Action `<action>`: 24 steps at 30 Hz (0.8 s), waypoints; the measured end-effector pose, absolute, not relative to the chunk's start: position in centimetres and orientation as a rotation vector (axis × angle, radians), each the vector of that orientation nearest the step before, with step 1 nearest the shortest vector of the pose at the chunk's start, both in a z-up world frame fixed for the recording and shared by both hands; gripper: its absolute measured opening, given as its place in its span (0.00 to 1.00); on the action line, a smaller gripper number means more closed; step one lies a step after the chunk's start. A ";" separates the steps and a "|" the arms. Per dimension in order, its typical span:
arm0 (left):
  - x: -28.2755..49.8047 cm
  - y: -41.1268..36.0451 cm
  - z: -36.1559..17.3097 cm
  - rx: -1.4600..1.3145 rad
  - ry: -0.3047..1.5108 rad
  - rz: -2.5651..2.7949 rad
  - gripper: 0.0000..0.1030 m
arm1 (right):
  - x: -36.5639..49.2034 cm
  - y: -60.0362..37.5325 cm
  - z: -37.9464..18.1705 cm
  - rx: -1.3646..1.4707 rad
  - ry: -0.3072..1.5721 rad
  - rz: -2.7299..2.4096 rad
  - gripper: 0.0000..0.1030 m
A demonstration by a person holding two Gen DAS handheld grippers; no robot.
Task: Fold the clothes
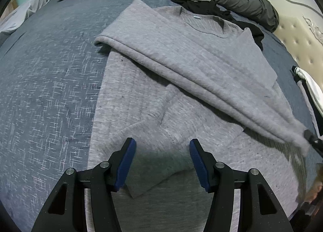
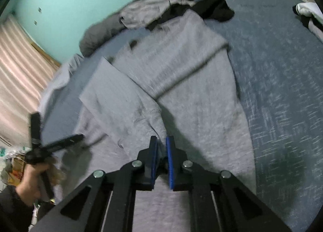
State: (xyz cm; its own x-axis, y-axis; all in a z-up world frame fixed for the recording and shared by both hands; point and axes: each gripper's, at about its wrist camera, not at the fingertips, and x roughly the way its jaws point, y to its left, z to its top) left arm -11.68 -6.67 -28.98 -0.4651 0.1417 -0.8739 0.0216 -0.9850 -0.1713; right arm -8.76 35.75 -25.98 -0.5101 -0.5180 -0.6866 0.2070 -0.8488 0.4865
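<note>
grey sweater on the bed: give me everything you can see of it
The grey sweater is a soft, fuzzy knit with faint ribbing, a round neck and a small pale label inside the collar. It lies mostly flat on the blue-grey bedspread, collar toward the far pile of clothes. One sleeve is folded diagonally across the body. The right claw is shut on that sleeve's end. The left claw hangs open over the lower body, gripping nothing. A black garment touches the collar.

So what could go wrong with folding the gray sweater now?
1. The right tool pinches only a thin bit of the gray sweater, so the sleeve could slip out.
2. The left tool is open and pins nothing, so pulling could drag the sweater and spoil the fold.
</note>
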 end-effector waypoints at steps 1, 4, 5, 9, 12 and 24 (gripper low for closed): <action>-11.8 -7.0 -28.8 -1.582 -0.253 2.627 0.58 | -8.6 35.8 -25.3 1.217 -0.485 -2.369 0.08; -12.1 -8.1 -28.1 -1.568 -0.274 2.665 0.58 | -7.8 36.6 -23.9 1.164 -0.513 -2.386 0.08; -12.4 -8.6 -27.9 -1.568 -0.272 2.686 0.58 | -7.8 37.2 -23.7 1.156 -0.536 -2.390 0.08; -14.0 -10.5 -27.2 -1.575 -0.259 2.755 0.58 | -7.9 39.1 -25.0 1.197 -0.603 -2.386 0.08; -16.0 -11.8 -26.9 -1.588 -0.215 2.794 0.58 | -7.9 40.1 -25.6 1.205 -0.636 -2.382 0.08; -23.1 -13.3 -28.8 -1.629 -0.031 2.781 0.57 | -7.9 42.7 -26.2 1.214 -0.641 -2.434 0.08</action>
